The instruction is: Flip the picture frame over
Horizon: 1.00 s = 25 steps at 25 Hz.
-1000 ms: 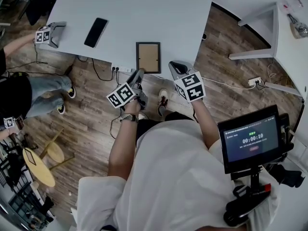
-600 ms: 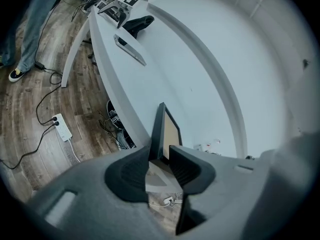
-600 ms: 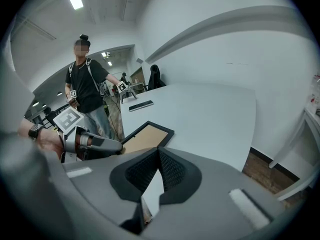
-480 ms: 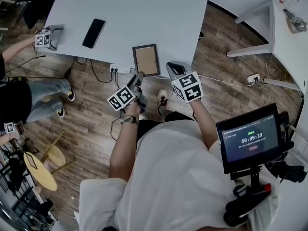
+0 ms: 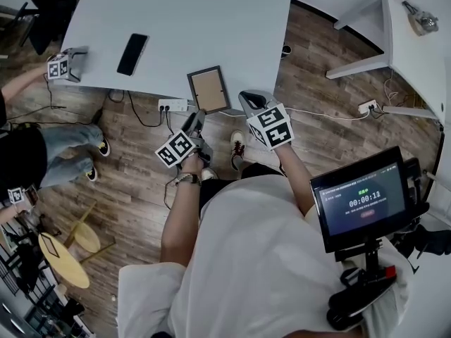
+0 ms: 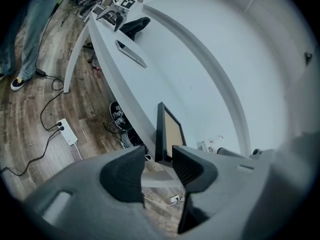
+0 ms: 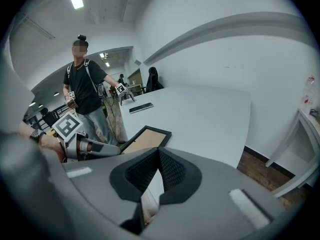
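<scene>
A white table [image 5: 211, 20] over wood flooring fills the head view. The picture frame [image 5: 208, 90] lies flat at the table's near edge. In the left gripper view, the left gripper [image 6: 159, 165] has just been opening its jaws, and the frame's edge seems to sit between them, unpressed. In the right gripper view, the right gripper [image 7: 159, 153] is clenched on nothing.

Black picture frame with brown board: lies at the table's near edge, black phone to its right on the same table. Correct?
No: in the head view the flat black phone lies to the left of the black picture frame with brown board, not its right. The rest holds: both are on the pale grey table, the frame at its near edge.
</scene>
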Each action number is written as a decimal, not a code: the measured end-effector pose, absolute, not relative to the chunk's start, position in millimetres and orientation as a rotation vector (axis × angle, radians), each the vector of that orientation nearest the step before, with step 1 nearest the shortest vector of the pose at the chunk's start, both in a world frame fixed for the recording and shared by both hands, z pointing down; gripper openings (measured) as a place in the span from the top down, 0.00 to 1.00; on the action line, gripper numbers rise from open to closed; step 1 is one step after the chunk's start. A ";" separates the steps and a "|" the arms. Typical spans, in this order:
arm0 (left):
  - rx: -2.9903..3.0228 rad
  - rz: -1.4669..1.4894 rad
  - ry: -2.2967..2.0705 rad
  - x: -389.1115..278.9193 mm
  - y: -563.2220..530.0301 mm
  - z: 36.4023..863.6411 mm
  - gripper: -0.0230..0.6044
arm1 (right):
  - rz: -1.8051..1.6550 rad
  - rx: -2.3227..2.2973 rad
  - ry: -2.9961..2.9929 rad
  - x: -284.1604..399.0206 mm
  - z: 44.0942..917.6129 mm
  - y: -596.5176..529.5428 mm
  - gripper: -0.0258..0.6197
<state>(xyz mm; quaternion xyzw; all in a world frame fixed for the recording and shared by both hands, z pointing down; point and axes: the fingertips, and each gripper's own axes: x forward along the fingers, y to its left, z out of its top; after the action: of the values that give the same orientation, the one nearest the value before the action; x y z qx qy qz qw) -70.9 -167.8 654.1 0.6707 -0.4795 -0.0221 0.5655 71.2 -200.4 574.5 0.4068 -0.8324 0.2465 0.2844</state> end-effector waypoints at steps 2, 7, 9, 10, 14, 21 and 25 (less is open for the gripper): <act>1.568 -0.055 -1.145 -74.9 -168.5 657.1 0.70 | 0.655 1.101 -2.227 73.5 573.5 -205.8 0.96; 1.624 -0.002 -1.170 -91.7 -147.7 643.1 0.70 | 0.629 1.132 -2.235 64.2 554.2 -192.0 0.96; 1.674 0.021 -1.179 -105.4 -123.0 623.5 0.70 | 0.603 1.156 -2.250 51.5 531.7 -167.0 0.96; 1.696 0.035 -1.187 -109.8 -116.2 616.8 0.70 | 0.592 1.167 -2.256 48.0 523.9 -160.1 0.96; 1.781 0.152 -1.231 -113.1 -119.8 607.1 0.70 | 0.576 1.203 -2.267 47.8 513.7 -163.9 0.96; 2.064 0.339 -1.293 -122.3 -124.8 553.0 0.94 | 0.508 1.260 -2.308 26.2 474.2 -149.9 0.96; 2.230 0.346 -1.328 -124.3 -123.6 502.4 0.96 | 0.426 1.315 -2.352 12.1 433.9 -136.4 0.96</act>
<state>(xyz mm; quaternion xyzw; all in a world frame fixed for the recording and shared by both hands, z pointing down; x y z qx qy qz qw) -124.3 -123.6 502.4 0.8226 -0.4900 0.1277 0.2585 12.1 -136.4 433.9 0.4719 -0.8437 0.1529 0.2052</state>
